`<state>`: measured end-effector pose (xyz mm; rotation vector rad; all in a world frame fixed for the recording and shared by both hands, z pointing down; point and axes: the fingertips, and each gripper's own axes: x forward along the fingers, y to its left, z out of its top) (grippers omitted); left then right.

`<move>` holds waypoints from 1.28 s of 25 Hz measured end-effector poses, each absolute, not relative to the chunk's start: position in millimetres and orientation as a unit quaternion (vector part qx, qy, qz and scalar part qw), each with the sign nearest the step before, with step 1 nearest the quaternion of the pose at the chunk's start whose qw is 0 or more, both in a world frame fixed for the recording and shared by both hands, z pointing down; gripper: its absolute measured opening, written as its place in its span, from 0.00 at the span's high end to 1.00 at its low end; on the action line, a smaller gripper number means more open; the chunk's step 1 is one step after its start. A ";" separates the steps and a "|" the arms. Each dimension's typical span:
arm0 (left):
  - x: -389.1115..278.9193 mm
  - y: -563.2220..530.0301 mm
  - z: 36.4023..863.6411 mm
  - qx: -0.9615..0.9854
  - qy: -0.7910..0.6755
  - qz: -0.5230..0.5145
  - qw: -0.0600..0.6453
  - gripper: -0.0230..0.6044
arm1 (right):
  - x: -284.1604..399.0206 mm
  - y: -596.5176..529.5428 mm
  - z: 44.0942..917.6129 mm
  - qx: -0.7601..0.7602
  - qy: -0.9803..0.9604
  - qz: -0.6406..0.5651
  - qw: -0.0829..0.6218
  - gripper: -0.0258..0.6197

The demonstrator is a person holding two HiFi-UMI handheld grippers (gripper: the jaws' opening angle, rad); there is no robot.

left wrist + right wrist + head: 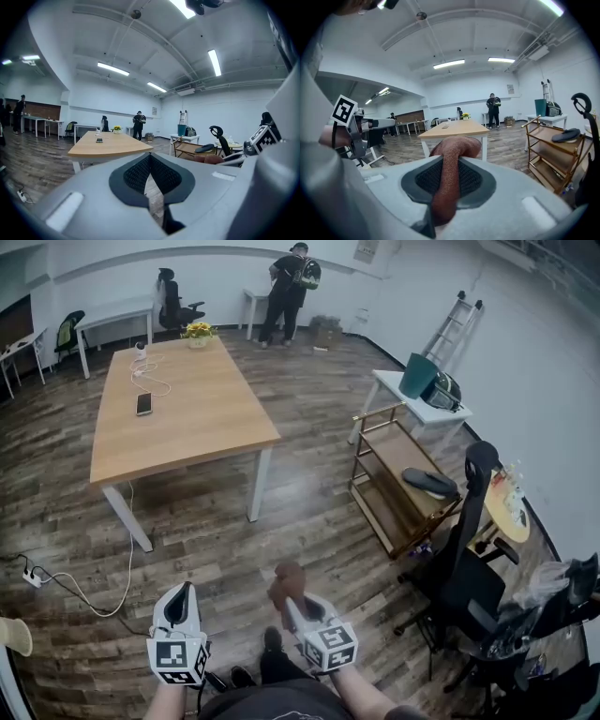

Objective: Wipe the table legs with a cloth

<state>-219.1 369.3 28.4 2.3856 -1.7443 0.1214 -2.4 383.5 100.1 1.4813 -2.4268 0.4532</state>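
Bare floor (234, 549) lies open up to the near edge of the table (178, 418). Near-right leg (259, 484) stands free all round — wide gap to the wooden cart (359, 454). Near-left leg (128, 517) — white cable (128, 563) hangs beside it, trailing to a power strip (33, 576). Office chair (464, 568) crowds the right.

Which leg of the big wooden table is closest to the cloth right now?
The front right leg, ahead of the brown cloth in the right gripper; the front left leg stands farther left.

Bright ceiling strips, fisheye edges.
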 end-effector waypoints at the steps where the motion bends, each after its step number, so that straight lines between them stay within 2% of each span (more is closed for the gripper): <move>1: -219.8 368.7 28.9 0.802 -0.589 0.040 0.093 0.93 | -1.9 382.8 100.5 0.511 -0.835 0.158 0.129 0.87; 10: -215.7 349.3 35.6 0.799 -0.592 0.037 0.098 0.93 | 10.1 357.8 105.0 0.513 -0.834 0.156 0.128 0.87; 18: -204.8 289.7 41.8 0.770 -0.629 0.055 0.091 0.93 | 32.6 265.3 122.4 0.496 -0.842 0.177 0.121 0.87; 32: -117.1 145.6 28.5 0.748 -0.656 0.030 0.091 0.93 | 105.3 99.2 123.7 0.437 -0.871 0.165 0.154 0.87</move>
